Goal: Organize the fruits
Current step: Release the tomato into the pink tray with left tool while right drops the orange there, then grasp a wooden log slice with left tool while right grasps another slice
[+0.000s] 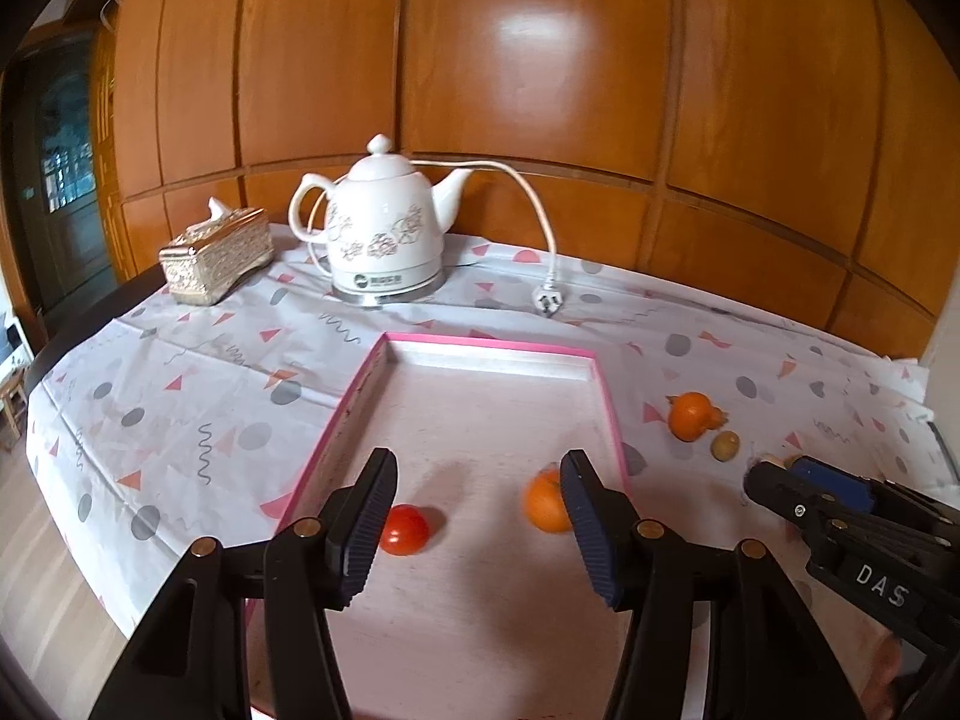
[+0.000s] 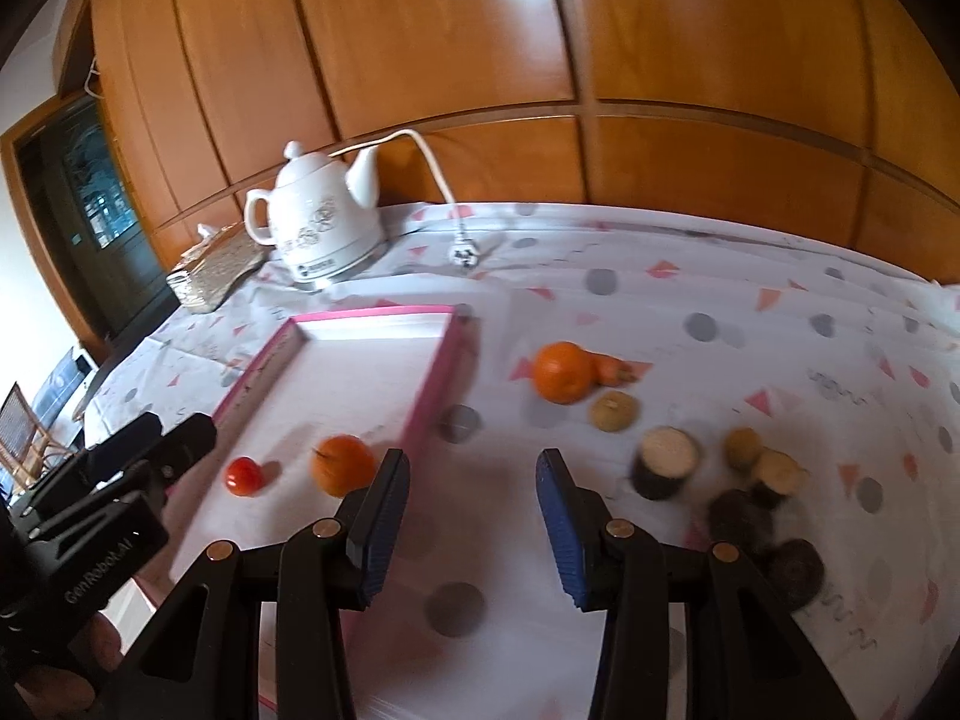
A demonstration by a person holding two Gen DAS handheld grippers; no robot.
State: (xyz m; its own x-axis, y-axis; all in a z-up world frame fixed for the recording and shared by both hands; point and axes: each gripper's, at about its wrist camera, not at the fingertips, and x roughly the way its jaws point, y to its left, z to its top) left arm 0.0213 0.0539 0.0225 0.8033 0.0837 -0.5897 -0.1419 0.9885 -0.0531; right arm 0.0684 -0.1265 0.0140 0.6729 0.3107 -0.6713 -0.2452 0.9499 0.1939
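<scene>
Tomato (image 1: pixel 405 529), orange (image 1: pixel 546 506) in tray (image 1: pixel 480 345).

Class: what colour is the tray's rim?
Pink; the tray rim shows best in the left wrist view.

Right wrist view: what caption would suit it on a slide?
Open right gripper hovers over the tablecloth beside a pink tray holding a tomato and an orange.

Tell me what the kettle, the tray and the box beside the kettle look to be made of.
Kettle: likely glazed ceramic, glossy white with a printed floral pattern, on a shiny metal base.
Tray: looks like painted wood or board, matte whitish floor with a pink rim; hard to tell which.
Box: gold-toned embossed surface that glints, so metal or metallised plastic.
</scene>
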